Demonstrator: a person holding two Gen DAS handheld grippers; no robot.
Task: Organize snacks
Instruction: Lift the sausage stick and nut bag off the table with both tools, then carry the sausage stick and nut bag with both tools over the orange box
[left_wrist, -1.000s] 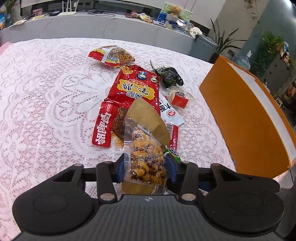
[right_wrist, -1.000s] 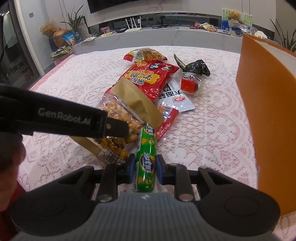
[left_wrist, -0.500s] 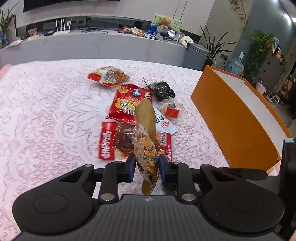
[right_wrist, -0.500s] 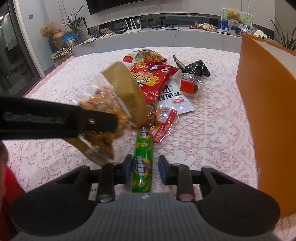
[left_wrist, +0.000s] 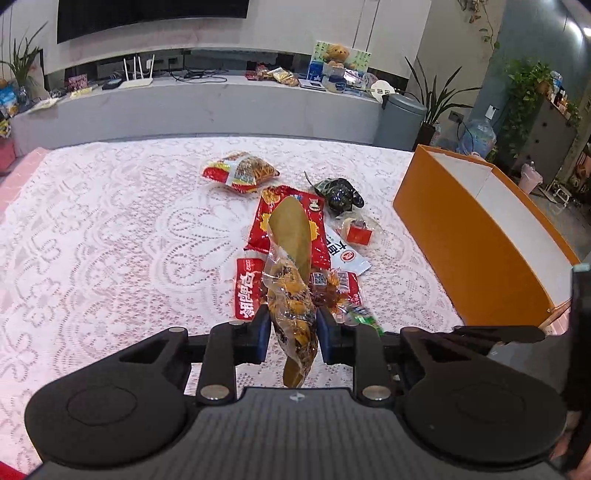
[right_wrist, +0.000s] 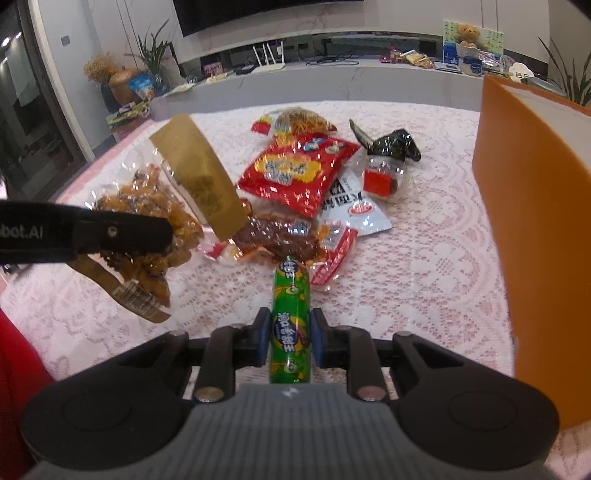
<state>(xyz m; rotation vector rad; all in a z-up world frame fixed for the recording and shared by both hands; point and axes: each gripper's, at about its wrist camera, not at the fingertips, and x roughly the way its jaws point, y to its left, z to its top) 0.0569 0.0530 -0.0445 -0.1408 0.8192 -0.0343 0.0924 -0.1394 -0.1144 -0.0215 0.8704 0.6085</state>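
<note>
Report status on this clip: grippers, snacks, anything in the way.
Left gripper shut on clear snack bag, lifted. Right gripper shut on green sausage. Orange box at right, nothing blocking.

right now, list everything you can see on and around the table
clear snack bag with tan header: 1, golden brown, lifted, in left claw
green sausage stick: 1, green, in right claw
red crisp bag: 1, red and yellow, pile middle
noodle snack bag: 1, red and clear, far end of pile
dark packet: 1, black-green, beside the crisp bag
small clear packet with red cube: 1, near the box
white sachet: 1, under the crisp bag's edge
red-labelled meat packets: cannot count, near end
orange box: 1, right side
lace tablecloth: 1, pink-white
left claw: shut on the bag
right claw: shut on the sausage
</note>
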